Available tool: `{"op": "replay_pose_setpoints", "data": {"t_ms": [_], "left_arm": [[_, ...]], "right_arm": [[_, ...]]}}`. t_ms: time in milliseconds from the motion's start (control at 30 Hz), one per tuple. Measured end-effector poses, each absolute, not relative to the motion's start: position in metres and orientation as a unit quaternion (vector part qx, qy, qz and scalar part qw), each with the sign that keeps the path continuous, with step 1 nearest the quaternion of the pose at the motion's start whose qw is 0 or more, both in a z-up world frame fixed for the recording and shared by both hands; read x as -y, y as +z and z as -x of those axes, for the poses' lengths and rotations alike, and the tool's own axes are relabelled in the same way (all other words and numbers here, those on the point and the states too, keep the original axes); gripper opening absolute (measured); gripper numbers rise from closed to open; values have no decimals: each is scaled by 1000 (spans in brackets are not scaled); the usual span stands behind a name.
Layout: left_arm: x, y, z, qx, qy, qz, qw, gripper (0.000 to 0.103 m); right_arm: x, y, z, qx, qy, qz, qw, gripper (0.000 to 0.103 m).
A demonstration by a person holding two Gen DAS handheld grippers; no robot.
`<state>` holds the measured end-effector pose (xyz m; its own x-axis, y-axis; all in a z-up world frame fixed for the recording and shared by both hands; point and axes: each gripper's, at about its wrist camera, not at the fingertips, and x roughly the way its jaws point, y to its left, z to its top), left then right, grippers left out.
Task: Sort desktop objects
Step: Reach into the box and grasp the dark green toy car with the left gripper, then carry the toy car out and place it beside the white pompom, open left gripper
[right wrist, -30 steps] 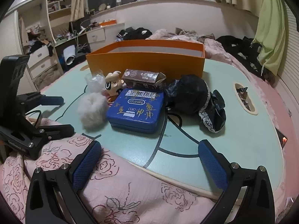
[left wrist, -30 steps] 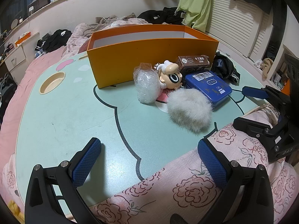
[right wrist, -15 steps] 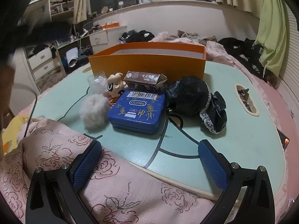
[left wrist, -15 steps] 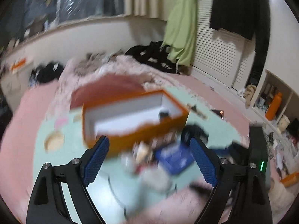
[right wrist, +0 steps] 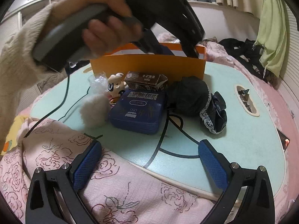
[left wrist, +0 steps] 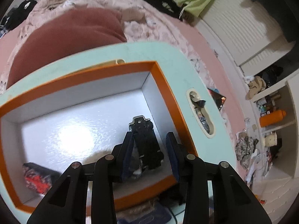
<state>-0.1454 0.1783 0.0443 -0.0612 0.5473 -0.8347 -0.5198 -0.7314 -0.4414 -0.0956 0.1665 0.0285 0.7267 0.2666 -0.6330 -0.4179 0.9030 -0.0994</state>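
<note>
The left wrist view looks down into the orange box [left wrist: 164, 85] with its white inside. My left gripper [left wrist: 150, 149] hangs over it, jaws closing around a black buckle-like object [left wrist: 145, 138] that lies on the box floor. The left pad is close against the object and a gap shows at the right pad. In the right wrist view a hand [right wrist: 104, 28] holds this gripper [right wrist: 175, 52] dipped into the box [right wrist: 149, 65]. My right gripper [right wrist: 149, 158] stands open over the floral blanket. Ahead of it lie a blue tin [right wrist: 138, 110], a white fluffy ball [right wrist: 95, 112], a figurine [right wrist: 115, 85] and a brown carton [right wrist: 145, 81].
A red and black item [left wrist: 37, 177] lies in the box's near left corner. A black lace-trimmed bundle [right wrist: 192, 97] sits right of the tin, crinkled clear plastic [right wrist: 97, 83] left of the figurine. The mint table [right wrist: 243, 140] has a cup hole [right wrist: 246, 100] holding wrappers. A cable [right wrist: 61, 104] crosses its left side.
My left gripper has swung from the table's near edge up and over the orange box, tipped downward, and its jaws have narrowed around the black object. The right gripper has stayed still.
</note>
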Motion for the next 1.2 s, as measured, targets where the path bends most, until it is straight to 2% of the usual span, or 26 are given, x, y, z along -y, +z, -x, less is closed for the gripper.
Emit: {"op": "replay_pose_setpoints", "data": {"t_ms": [167,200,233,467,667,867,1067,1200], "left_arm": [[-190,29,147,-16,725,590,354,40],[-189,28,147,-17,724,591,355,38],[-188,28,146,-14,722,591,358,31],[-162,35,145,8,741,563,366,28],[-108,76,132,71,779,487,388,28],[-40,111,75,98,797,410,432,28],[12,79,34,102,812,408,404,28],[16,50,28,103,804,431,397,28]], "right_arm": [[-166,28,95,-321,184,115,922,103],[-166,29,95,-320,184,115,922,103],[-167,29,95,-320,182,116,922,103],[-168,28,95,-320,179,114,923,103],[-167,28,95,-321,175,113,924,103],[-167,28,95,-321,172,111,925,103],[-167,28,95,-321,168,110,925,103],[-167,28,96,-322,166,110,926,103]]}}
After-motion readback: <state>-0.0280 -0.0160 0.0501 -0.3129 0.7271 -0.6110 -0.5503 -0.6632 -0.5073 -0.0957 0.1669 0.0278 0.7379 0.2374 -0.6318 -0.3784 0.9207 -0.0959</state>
